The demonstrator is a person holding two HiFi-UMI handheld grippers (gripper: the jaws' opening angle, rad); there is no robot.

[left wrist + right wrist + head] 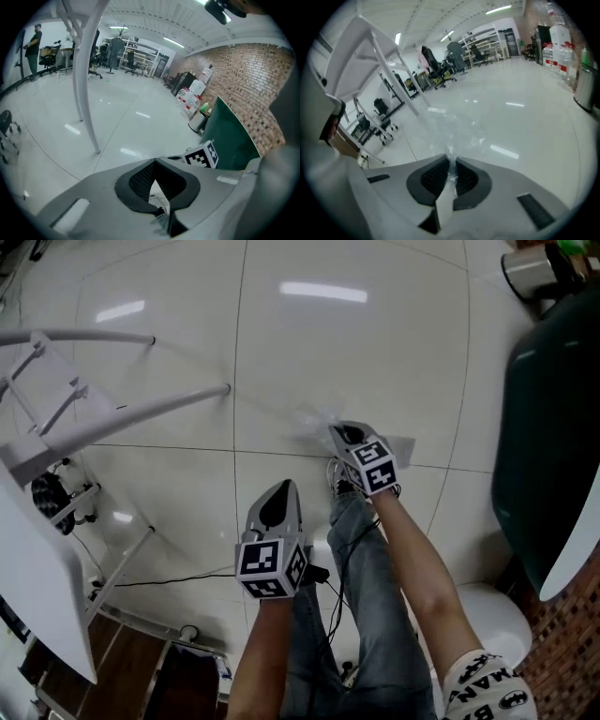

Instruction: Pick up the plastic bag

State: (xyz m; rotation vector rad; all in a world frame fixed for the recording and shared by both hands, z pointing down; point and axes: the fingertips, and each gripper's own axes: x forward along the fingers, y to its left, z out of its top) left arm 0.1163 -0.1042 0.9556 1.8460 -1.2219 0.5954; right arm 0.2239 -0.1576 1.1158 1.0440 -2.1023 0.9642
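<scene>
The head view is taken from above and aimed steeply down at the floor (356,343). The white table frame (141,409) is kept at its left edge, and the left gripper (280,487) and right gripper (343,433) are seen close, from behind, to the right of that frame. The left gripper view is taken from just behind its own jaws and faced out across the floor, with a leg of the table frame close ahead on the left. The right gripper view is set likewise, with the table frame at its upper left. The frame and the floor beside it are shared by all three views.
</scene>
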